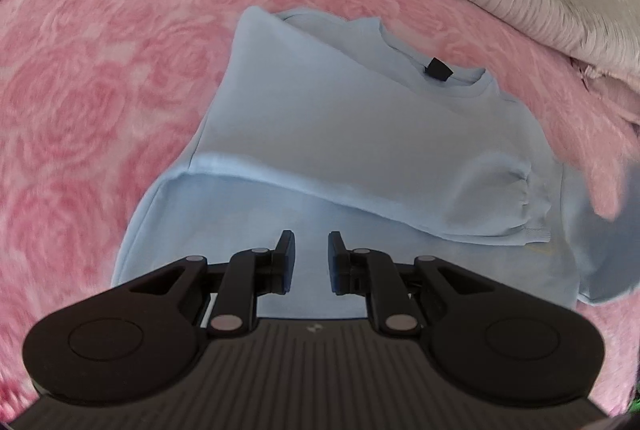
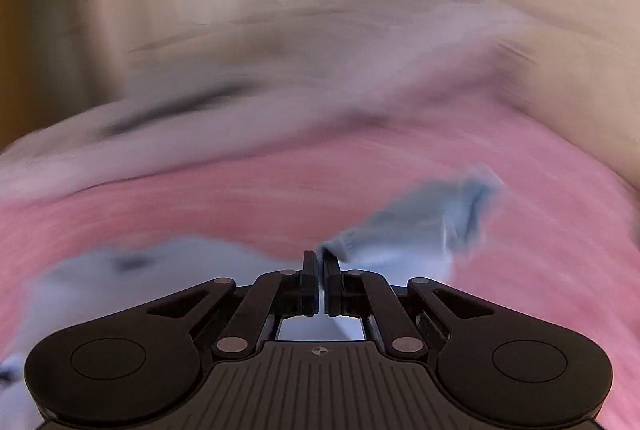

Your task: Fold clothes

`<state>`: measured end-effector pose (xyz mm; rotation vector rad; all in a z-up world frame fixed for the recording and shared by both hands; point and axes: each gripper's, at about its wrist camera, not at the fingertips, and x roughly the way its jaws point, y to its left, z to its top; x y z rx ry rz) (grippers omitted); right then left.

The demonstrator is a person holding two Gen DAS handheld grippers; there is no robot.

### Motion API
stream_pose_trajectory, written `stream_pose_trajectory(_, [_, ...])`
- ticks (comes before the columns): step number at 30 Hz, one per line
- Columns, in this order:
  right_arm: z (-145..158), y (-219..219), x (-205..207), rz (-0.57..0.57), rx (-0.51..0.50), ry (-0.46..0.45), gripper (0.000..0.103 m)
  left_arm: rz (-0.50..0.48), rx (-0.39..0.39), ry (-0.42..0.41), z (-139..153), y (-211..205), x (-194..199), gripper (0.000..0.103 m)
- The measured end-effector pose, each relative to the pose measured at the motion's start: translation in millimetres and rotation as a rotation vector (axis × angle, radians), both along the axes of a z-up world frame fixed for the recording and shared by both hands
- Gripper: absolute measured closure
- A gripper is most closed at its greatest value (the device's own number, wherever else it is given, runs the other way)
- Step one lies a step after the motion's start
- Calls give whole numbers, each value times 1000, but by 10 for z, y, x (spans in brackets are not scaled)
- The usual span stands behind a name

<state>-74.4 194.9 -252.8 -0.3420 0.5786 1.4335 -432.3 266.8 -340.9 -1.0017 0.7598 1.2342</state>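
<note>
Pink rose-patterned bed blanket (image 1: 100,90) carries my light-blue cotton sweatshirt (image 1: 340,118); right gripper (image 2: 321,270) pinches its sleeve cuff (image 2: 420,226) at frame right, left gripper (image 1: 311,258) narrowly parted, empty.

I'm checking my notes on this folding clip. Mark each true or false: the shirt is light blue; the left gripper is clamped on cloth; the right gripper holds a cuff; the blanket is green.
1. The sweatshirt is light blue. True.
2. The left gripper is clamped on cloth. False: its jaws stand apart, holding nothing.
3. The right gripper holds the sleeve cuff. True, though that view is blurred.
4. The blanket is green. False: it is pink with a rose pattern.
</note>
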Motion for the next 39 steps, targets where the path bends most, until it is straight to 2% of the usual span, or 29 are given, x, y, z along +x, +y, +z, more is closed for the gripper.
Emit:
stream_pose_trajectory(3, [-222, 180, -808, 262, -179, -54, 98, 17, -20, -2, -41, -64, -60, 91])
stream_pose_trajectory(4, [-322, 194, -1011, 327, -244, -65, 91, 24, -27, -8, -57, -84, -85, 91])
stream_pose_trajectory(6, [-530, 113, -1221, 399, -350, -55, 87, 28, -36, -25, -85, -120, -108, 91])
stream_pose_trajectory(8, [-679, -22, -1154, 391, -415, -14, 85, 14, -47, -50, -113, -146, -88, 90])
stream_pose_trajectory(11, [-835, -160, -756, 284, -507, 16, 84, 1, -73, -119, -188, -129, 60, 88])
stream_pose_trajectory(15, [-992, -341, 27, 6, -614, 101, 84, 12, -118, -259, -344, -39, 298, 81])
stream_pose_trajectory(17, [-1029, -426, 374, -135, -619, 205, 84, 36, -141, -338, -448, 46, 409, 80])
stream_pose_trajectory(21, [-1077, -565, 1033, -418, -596, 441, 84, 100, -173, -440, -668, 219, 557, 78])
stream_pose_trajectory(23, [-1090, -605, 1197, -491, -574, 518, 84, 113, -204, -424, -760, 277, 611, 77])
stream_pose_trajectory(26, [-1108, -588, 1192, -501, -564, 539, 84, 89, -196, -406, -762, 282, 662, 79])
stream_pose_trajectory(28, [-1127, -526, 1127, -474, -568, 527, 84, 54, -167, -395, -691, 274, 682, 98])
stream_pose_trajectory(32, [-1155, -425, 1032, -430, -562, 475, 84, -48, -19, -357, -320, 315, 657, 101])
stream_pose_trajectory(39, [-1081, -229, 972, -364, -513, 407, 84, -129, 148, -140, -49, 656, 242, 101])
